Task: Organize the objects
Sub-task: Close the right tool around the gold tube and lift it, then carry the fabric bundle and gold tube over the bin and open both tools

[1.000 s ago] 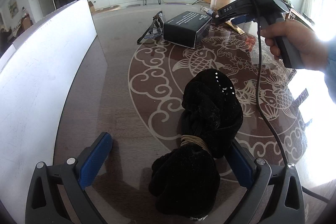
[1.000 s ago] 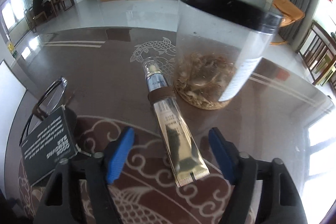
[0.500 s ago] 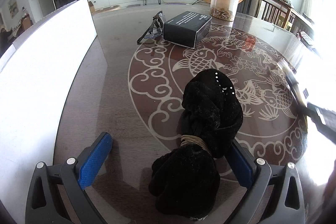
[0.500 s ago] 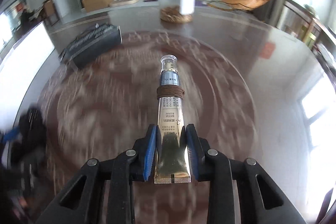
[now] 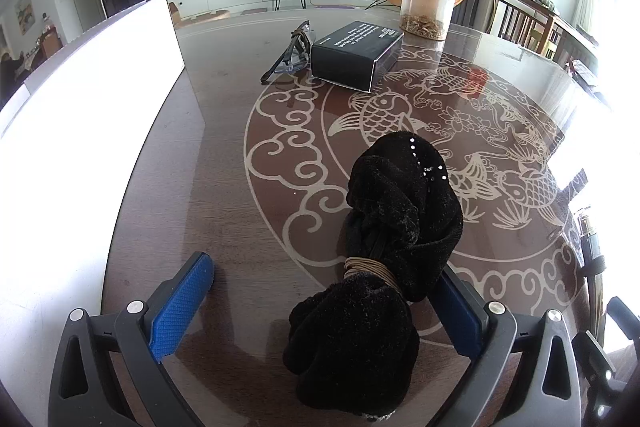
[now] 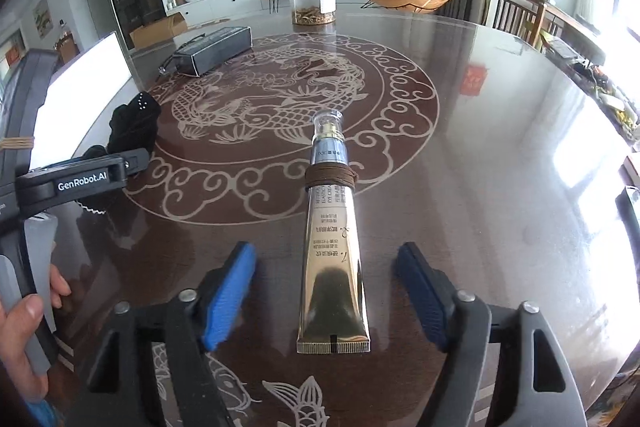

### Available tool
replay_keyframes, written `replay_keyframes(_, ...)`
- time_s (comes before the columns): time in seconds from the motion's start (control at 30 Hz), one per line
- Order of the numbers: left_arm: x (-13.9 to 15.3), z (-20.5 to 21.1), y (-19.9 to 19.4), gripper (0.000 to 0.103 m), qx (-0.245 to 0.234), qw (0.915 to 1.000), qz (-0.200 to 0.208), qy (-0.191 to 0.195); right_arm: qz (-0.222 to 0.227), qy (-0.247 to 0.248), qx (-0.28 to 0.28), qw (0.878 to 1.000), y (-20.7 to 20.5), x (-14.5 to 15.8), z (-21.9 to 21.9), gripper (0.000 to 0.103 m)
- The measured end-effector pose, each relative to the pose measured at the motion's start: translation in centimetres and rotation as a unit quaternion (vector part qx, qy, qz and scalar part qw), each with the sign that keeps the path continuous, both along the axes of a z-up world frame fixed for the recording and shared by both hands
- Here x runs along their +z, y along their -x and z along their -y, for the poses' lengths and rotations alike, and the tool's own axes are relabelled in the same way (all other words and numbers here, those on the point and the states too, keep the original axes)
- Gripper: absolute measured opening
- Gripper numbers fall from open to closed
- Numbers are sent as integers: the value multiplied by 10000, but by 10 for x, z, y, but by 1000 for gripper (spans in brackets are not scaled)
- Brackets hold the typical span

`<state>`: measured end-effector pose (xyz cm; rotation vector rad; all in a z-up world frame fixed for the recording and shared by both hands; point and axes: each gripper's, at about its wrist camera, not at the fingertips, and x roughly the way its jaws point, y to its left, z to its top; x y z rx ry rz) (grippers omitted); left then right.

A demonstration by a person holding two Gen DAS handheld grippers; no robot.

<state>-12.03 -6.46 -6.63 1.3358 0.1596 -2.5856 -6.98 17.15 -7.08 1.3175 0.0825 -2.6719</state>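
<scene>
Now right tongs (image 6: 326, 301) gape around the gold tube (image 6: 331, 251).

Black claw (image 6: 326, 297) w/ blue pads (image 6: 228, 301), silver screws.

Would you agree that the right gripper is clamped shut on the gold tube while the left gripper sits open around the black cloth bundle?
Not quite: in the right wrist view the right gripper is open, its pads clear of the gold tube lying on the table. The left gripper is indeed open around the black cloth bundle.
</scene>
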Motion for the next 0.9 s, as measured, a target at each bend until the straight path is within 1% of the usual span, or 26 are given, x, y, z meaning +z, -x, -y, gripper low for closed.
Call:
replay_keyframes(0.07, 0, 0, 0, 103, 0, 10000, 0, 0, 25, 39, 21, 10000, -1, 0, -2, 81)
replay_keyframes(0.1, 0, 0, 0, 103, 0, 10000, 0, 0, 47, 40, 24, 10000, -1, -1, -4, 86)
replay_keyframes(0.33, 0, 0, 0, 103, 0, 10000, -1, -1, 115, -10, 54, 9999, 0, -4, -3, 95)
replay_keyframes(0.63, 0, 0, 0, 103, 1, 10000, -3, -2, 214, -197, 85, 9995, 2, -7, 1, 103)
replay_keyframes(0.8, 0, 0, 0, 103, 1, 10000, -5, -3, 215, -195, 75, 9996, 1, -7, 0, 103)
replay_keyframes(0.83, 0, 0, 0, 103, -72, 10000, 1, -6, 215, -195, 75, 9995, 1, -7, 0, 103)
replay_keyframes(0.87, 0, -1, 0, 103, -325, 9995, 36, -33, 214, -197, 75, 9995, 1, -7, 1, 103)
replay_keyframes(0.9, 1, -2, 3, 103, -676, 9976, 157, -65, 215, -197, 77, 9995, 1, -8, 0, 103)
